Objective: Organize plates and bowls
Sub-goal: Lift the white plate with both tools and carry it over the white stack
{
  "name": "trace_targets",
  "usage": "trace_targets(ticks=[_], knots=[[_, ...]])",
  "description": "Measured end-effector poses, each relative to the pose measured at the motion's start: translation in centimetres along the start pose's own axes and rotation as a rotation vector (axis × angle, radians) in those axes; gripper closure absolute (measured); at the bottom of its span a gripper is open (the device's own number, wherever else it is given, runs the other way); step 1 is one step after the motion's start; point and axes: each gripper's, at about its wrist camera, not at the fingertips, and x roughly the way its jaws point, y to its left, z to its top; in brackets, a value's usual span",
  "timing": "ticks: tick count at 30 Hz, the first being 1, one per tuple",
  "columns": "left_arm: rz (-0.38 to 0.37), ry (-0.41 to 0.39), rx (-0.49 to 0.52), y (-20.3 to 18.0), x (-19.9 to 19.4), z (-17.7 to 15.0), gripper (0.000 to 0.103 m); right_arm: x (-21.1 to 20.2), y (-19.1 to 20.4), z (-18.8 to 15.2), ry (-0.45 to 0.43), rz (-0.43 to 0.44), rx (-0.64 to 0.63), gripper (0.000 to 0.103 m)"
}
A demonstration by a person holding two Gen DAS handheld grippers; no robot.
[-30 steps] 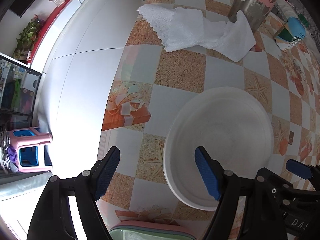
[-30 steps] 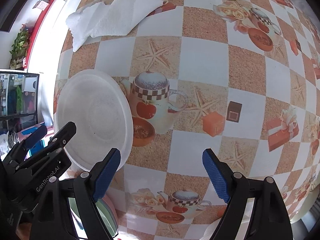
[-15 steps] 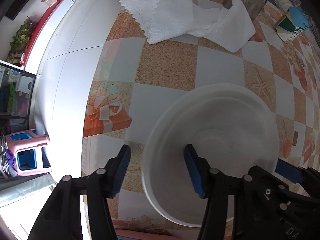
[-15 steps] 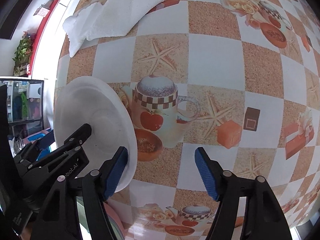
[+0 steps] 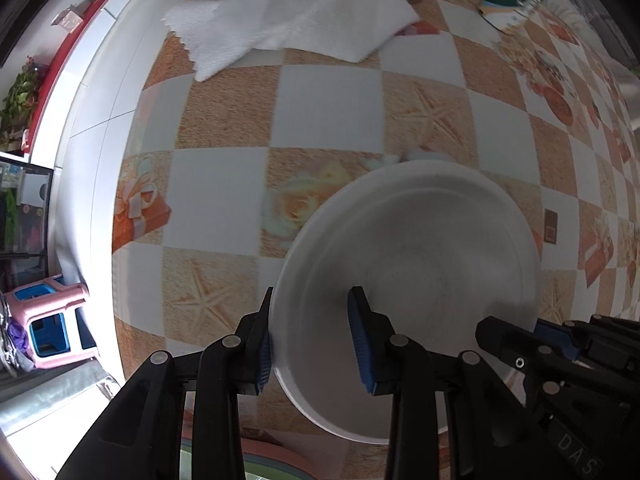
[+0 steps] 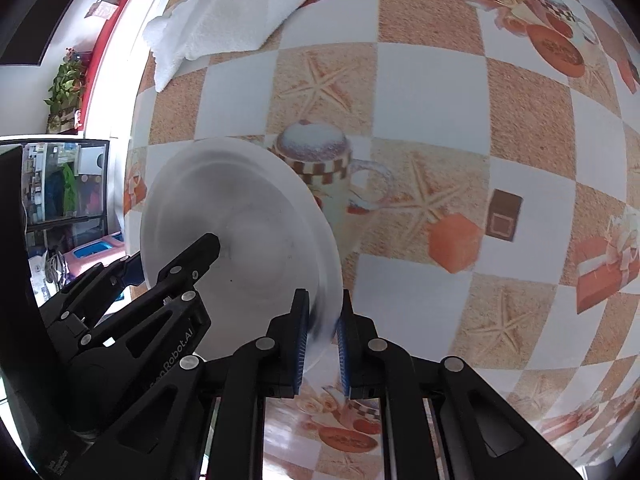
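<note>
1. White and shallow, the plate [image 5: 420,264] sits on the checked tablecloth [image 5: 224,208] near the table's near-left edge, with both of my grippers at its near rim.
2. My right gripper [image 6: 322,340] has its blue pads clamped flat on the plate's near-right rim, so that side is held.
3. My left gripper [image 5: 316,340] is closing over the near-left rim, one pad outside the wall and one inside. A gap shows at the inner pad, so I judge this side not yet gripped.
4. Risk one: if I lift before the left pads bite, the plate hangs from a thin pinch on one edge and could swing down or slip out.
5. Risk two: the rim is smooth and sloped, so the pads may slide off as they squeeze and pop the plate away across the cloth.
6. Risk three: the two grips sit close together on the same side, so the far edge is unsupported and may drag or tip.
7. Risk four: a pink-and-green dish [image 5: 280,456] lies just nearer than the plate, where a dropped plate could strike it. The white towel [image 5: 288,36] at the far side is well apart.
</note>
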Motion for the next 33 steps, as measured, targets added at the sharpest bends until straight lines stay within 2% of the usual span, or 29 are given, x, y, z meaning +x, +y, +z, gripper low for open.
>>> trace_targets(ticks=[7,11,14,15,18,21,25,33], knots=[[-0.015,0.003,0.091,-6.0,-0.1,-3.2,0.066,-1.1,-4.7,-1.6,0.039,-0.013,0.063,0.088],[-0.044,-0.003,0.106,-7.9,0.0,-4.8,0.066,-1.5,-6.6,-3.2,0.055,-0.022,0.082,0.088],[-0.049,-0.027,0.084,-8.2,-0.1,-5.4,0.069,-1.4,-7.4,-4.1,0.062,-0.008,0.100,0.088],[-0.059,-0.031,0.070,-8.4,-0.3,-5.7,0.074,-1.3,-7.4,-4.1,0.061,-0.006,0.108,0.088],[-0.111,-0.020,0.029,-8.0,-0.7,-5.7,0.078,-1.6,-7.5,-4.4,0.051,-0.015,0.122,0.088],[-0.099,-0.036,0.057,-8.4,-1.5,-6.1,0.078,-2.4,-8.0,-4.8,0.037,0.018,0.123,0.088],[-0.091,-0.052,0.065,-8.4,-3.2,-6.0,0.078,-3.9,-8.7,-5.9,0.016,0.017,0.106,0.088],[-0.073,-0.088,0.108,-11.6,-6.7,-6.9,0.078,-7.9,-11.5,-7.9,-0.022,0.023,0.095,0.088]])
